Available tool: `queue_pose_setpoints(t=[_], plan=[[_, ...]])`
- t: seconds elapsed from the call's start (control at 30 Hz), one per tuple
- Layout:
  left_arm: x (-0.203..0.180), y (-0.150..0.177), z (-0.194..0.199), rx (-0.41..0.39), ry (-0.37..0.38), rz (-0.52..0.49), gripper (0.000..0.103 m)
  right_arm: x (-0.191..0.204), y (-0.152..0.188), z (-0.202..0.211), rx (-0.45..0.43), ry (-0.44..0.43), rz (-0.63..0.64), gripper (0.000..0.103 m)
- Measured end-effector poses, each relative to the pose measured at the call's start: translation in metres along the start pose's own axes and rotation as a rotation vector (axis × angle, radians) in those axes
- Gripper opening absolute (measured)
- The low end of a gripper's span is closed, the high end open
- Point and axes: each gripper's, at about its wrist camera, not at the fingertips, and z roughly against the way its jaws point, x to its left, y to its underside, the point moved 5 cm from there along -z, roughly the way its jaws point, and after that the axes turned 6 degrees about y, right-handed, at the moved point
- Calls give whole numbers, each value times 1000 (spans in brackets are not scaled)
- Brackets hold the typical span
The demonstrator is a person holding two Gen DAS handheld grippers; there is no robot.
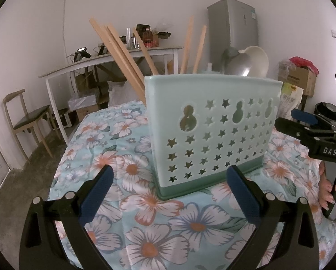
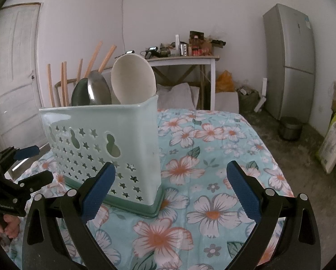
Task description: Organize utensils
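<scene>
Before the utensil holder (image 1: 210, 132), the left tool (image 1: 168, 193) and right tool (image 2: 170, 191) both gape wide, holding nothing.

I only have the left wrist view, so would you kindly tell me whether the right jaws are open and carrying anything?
Observer: The right gripper is wide open, with nothing between its jaws.
Operator: Thank you. Does any utensil lie past the holder at its right narrow end?
Observer: None shows there in the right wrist view; only flowered cloth, out to the table's edge.
Operator: And is that narrow end perforated?
Observer: No, it is a solid wall; the star cutouts are on the long face only.
</scene>
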Motion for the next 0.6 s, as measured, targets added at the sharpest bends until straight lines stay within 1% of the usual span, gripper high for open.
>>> queue_pose_setpoints(t=[0.6], plan=[[-1, 1, 1, 3, -2, 0, 99, 0, 1, 1, 0, 1, 0, 95]])
